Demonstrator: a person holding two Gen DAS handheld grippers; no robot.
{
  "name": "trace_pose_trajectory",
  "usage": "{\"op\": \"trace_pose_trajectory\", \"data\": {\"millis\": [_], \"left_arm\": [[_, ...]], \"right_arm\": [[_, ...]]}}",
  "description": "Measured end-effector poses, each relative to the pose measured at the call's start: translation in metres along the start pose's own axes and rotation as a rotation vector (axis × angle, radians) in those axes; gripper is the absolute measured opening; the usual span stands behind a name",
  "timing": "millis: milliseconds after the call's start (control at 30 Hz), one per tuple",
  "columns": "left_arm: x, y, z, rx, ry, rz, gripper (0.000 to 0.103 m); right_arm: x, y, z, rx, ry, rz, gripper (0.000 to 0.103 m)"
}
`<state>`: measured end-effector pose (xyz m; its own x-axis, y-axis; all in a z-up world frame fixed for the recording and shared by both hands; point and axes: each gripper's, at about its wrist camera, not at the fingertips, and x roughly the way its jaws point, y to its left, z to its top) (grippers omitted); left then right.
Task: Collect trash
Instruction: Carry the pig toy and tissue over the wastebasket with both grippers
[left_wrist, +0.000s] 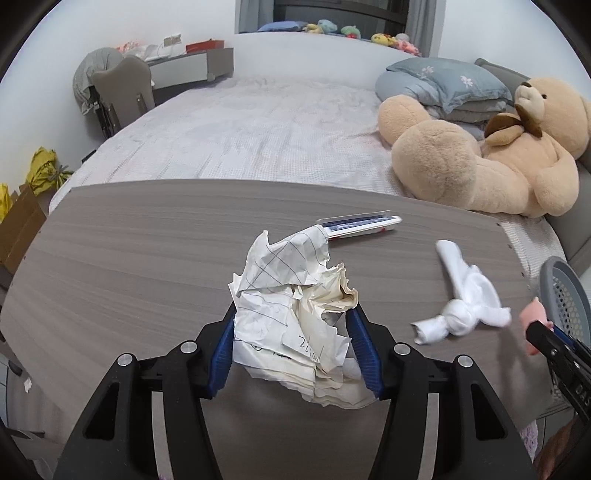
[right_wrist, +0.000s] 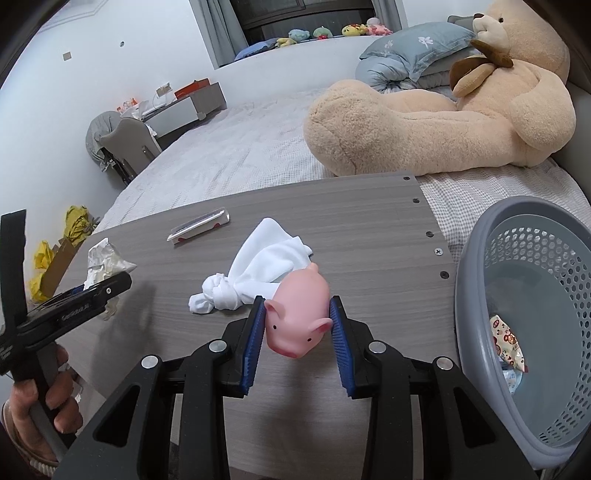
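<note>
The left gripper (left_wrist: 291, 332) has its jaws clamped on a wad of crumpled paper (left_wrist: 295, 317), with the blue pads pressing it from both sides. The wad is above the grey bench (left_wrist: 129, 258), near its middle. The right gripper (right_wrist: 298, 332) has its jaws clamped on a pink toy pig (right_wrist: 299, 317), whose snout points toward the camera. Just behind the pig, a knotted white cloth (right_wrist: 258, 277) lies on the bench. Farther back lies a flat white case (right_wrist: 199, 227), well apart from the cloth. At the right edge of the bench stands a grey basket (right_wrist: 476, 258) with holes in its wall; a small printed packet (right_wrist: 508, 341) lies inside it. A hand (right_wrist: 48, 398) holds the handle of the left gripper. Behind the bench is a bed (left_wrist: 258, 129) with a big teddy bear (left_wrist: 498, 158) on it.
</note>
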<state>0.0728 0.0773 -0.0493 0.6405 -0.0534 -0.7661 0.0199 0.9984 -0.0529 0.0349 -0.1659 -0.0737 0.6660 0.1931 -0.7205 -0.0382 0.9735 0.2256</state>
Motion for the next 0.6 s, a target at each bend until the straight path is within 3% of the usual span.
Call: {"op": "trace_pose_trajectory", "data": {"millis": [200,300,600], "left_arm": [[-0.035,-0.047,0.008,0.063,-0.058,-0.040,0.055],[-0.044,-0.083,0.013,0.111,-0.080,-0.102,0.055],[-0.042,-0.208,0.004,0.291,-0.048,-0.277,0.055]], "right_arm": [[-0.032,-0.023,-0.001,0.021,-0.046,0.005,0.034],[-0.050,-0.046,-0.001,0.044,-0.063,-0.015,0.034],[-0.102,-0.129,-0.002,0.140,-0.118,-0.123,0.034]]}}
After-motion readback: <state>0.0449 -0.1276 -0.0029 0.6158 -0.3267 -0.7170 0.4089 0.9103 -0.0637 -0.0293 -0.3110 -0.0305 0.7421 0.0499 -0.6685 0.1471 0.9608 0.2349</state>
